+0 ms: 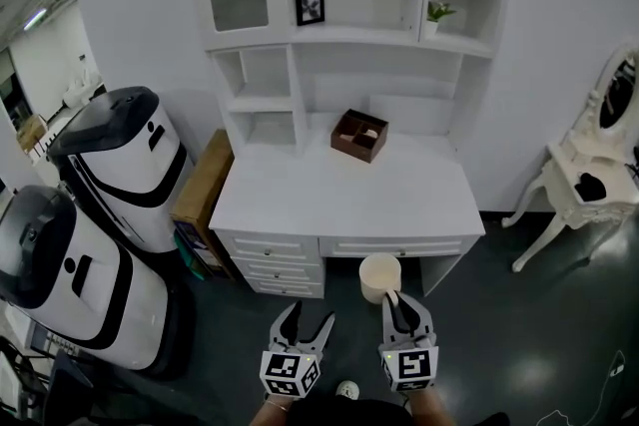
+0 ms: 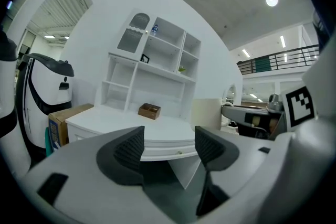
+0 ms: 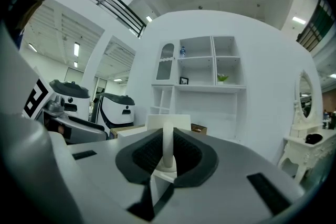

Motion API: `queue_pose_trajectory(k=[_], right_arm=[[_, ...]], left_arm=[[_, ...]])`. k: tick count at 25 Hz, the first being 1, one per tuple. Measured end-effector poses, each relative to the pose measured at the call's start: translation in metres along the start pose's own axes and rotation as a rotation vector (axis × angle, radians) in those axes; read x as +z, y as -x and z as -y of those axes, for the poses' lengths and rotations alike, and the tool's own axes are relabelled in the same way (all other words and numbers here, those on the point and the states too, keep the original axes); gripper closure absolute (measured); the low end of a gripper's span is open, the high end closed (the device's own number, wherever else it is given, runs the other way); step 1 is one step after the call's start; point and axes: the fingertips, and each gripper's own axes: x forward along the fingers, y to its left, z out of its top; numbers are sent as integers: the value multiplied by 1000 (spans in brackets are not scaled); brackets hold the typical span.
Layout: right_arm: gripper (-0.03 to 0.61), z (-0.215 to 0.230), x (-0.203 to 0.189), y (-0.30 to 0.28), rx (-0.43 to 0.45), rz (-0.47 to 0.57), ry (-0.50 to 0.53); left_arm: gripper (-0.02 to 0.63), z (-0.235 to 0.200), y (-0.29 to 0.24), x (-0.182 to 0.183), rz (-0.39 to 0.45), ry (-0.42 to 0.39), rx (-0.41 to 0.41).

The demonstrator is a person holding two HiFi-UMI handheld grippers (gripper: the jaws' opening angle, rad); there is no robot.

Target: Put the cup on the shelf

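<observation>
The cream cup (image 1: 380, 276) is hanging upright in the air just in front of the white desk (image 1: 300, 200), above the dark floor (image 1: 519, 334), with its open mouth facing up. The right gripper (image 1: 401, 306) is gripping it by the handle (image 3: 167, 145), which is standing pinched between the two dark pads while the cup's body is rising just beyond them. The left gripper (image 1: 305, 324) is hovering just beside the right one, its jaws standing apart with nothing between them. On the desk top a brown box (image 1: 359, 135) is sitting near the back. The white shelves (image 1: 354, 35) are rising above the desk, carrying a small picture frame (image 1: 311, 4) and a green plant (image 1: 438, 12). A cardboard box (image 1: 203, 183) is leaning at the desk's left end, next to two white and black machines (image 1: 125, 160).
</observation>
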Motion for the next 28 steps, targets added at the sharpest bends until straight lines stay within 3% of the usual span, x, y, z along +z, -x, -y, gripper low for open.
queue_pose_trajectory(k=[16, 22, 28], right_arm=[[529, 48, -9, -48, 4, -27, -28], [529, 61, -18, -92, -42, -26, -37], [529, 74, -9, -161, -89, -40, -23]], left_arm=[[314, 4, -76, 3, -47, 3, -14], [314, -28, -124, 8, -48, -12, -43], [314, -74, -189, 38, -38, -29, -85]])
